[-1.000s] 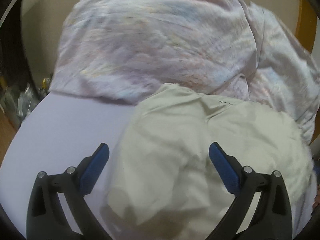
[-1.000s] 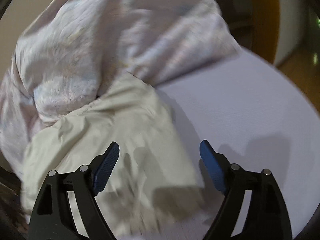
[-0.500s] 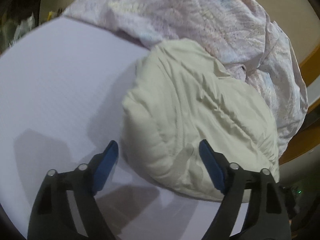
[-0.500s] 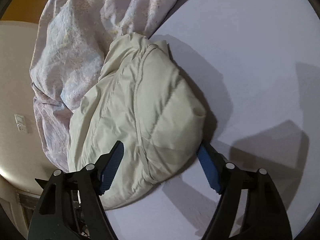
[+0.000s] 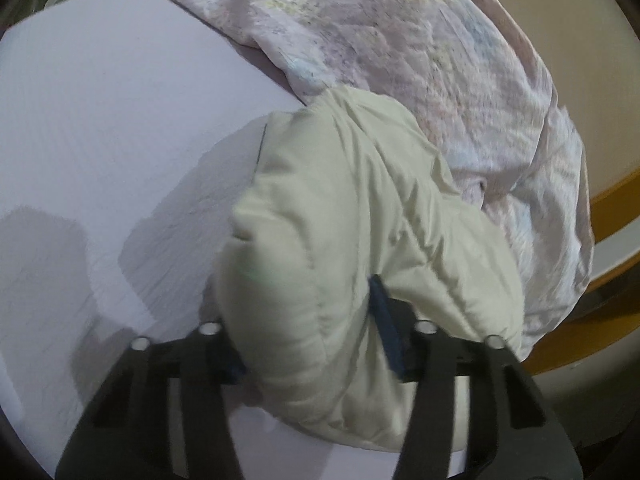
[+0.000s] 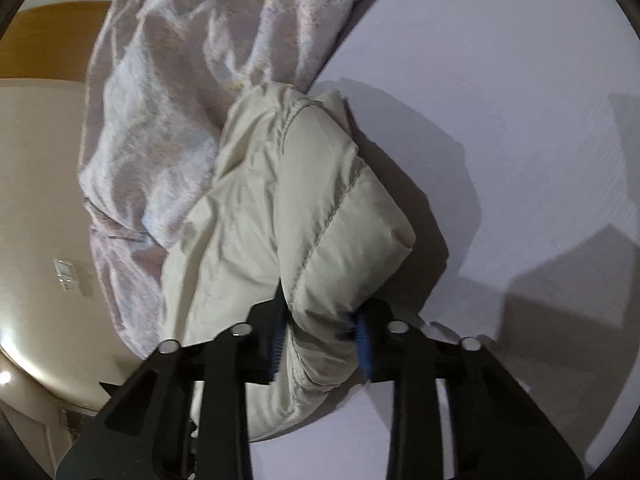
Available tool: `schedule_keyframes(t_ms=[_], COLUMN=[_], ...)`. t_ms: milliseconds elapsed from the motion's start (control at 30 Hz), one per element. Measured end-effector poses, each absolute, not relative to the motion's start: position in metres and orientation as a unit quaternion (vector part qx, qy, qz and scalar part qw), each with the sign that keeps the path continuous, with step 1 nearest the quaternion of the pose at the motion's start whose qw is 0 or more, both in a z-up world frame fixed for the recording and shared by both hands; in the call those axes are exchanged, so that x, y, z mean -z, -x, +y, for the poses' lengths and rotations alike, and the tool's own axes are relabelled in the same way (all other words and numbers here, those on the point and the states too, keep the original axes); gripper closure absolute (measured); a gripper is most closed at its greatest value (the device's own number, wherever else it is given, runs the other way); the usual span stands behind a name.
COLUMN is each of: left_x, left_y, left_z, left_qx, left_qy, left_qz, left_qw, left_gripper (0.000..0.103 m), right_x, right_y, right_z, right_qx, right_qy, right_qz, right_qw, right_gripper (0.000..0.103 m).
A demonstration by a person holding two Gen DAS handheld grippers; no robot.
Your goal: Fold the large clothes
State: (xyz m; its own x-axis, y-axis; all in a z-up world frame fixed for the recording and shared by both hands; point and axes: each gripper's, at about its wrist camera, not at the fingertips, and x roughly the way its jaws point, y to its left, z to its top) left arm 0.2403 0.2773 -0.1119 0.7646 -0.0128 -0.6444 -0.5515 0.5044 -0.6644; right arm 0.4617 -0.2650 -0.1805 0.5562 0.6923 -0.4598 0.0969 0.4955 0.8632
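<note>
Tongs closing: left tongs (image 5: 310,328), right tongs (image 6: 320,344) pinching puffy jacket (image 5: 360,220) between pads; we are gathering full thickness before lifting.

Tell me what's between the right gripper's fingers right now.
A puffy fold of the cream jacket sits between the closing fingers of the right gripper, pads pressing it; the right wrist view shows it.

A bed with pale lilac sheet (image 5: 100,128) carries two things – a cream padded jacket (image 5: 340,220) and, touching it, a crumpled pastel quilt (image 5: 420,52).
</note>
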Motion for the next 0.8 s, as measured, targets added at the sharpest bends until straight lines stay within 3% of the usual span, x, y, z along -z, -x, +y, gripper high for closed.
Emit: schedule_keyframes(t_ms=[67,167,433,800], left_x=[0.105,0.088,0.066,0.077], left_y=[-0.238,-0.231,-0.172,-0.072], left_z=[0.282,0.286,0.300,0.313], left_qx=[-0.152,-0.139,-0.139,-0.162], left_qy=[0.477,0.469,0.449,0.452], left_qz=[0.291,0.278,0.278,0.292], left_qw=[0.815,0.827,0.838,0.827], left_gripper=[0.076,0.081,0.081,0.079], right_x=[0.174,0.163,0.150,0.162], right_y=[-0.458,-0.451,-0.396,-0.312], right_z=[-0.265,-0.264,-0.251,-0.233], right_qx=[-0.204,-0.218,-0.272,-0.301], right_qy=[-0.464,-0.469,-0.428,-0.353], right_qz=[0.419,0.411,0.433,0.467], right_qw=[0.754,0.751,0.745,0.753], right_gripper=[0.080,0.082,0.083,0.080])
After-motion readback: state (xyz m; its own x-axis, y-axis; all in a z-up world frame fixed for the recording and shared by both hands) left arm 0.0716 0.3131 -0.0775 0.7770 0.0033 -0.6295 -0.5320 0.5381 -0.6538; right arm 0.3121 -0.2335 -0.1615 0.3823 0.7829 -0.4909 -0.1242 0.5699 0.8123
